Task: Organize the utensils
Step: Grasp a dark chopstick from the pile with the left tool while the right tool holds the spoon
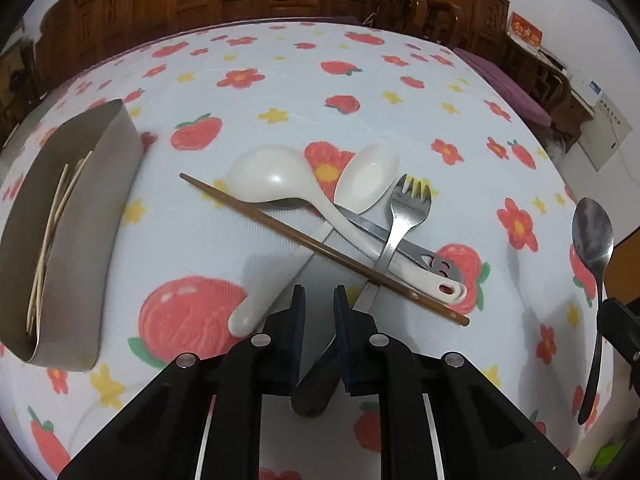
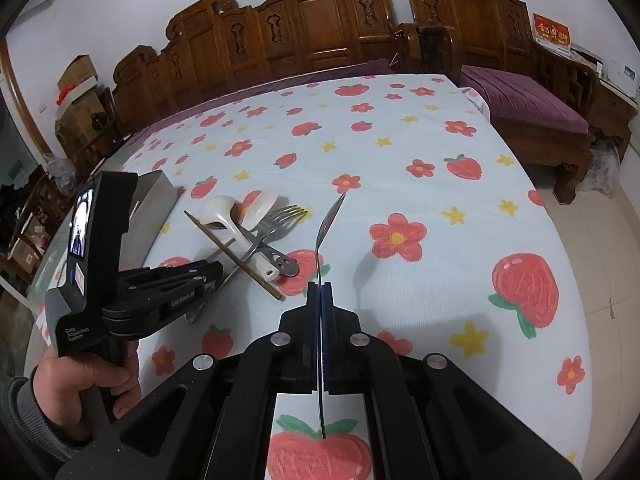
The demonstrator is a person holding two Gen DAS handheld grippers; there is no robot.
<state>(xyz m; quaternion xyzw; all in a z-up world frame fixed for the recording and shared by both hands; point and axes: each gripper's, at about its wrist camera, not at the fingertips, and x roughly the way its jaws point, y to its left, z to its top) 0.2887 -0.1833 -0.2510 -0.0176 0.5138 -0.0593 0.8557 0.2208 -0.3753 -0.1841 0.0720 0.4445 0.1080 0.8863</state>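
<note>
A heap of utensils lies on the strawberry-print tablecloth [image 1: 200,240]: a white ladle [image 1: 264,176], a white ceramic spoon [image 1: 368,178], a steel fork [image 1: 412,200], a brown chopstick [image 1: 320,246] and a steel piece with a face-shaped cut-out handle [image 1: 436,262]. My left gripper [image 1: 319,298] sits at the near side of the heap. The fork's handle runs slantwise between its jaws and fills the gap. My right gripper [image 2: 320,286] is shut on a steel spoon [image 2: 332,216], held above the cloth and also seen as the spoon [image 1: 592,236] at the right.
A steel container [image 1: 80,208] holding pale chopsticks [image 1: 56,216] stands left of the heap. A person's hand [image 2: 80,376] grips the left tool. Carved wooden benches [image 2: 320,20] line the far side. The table's right edge drops to a tiled floor [image 2: 600,240].
</note>
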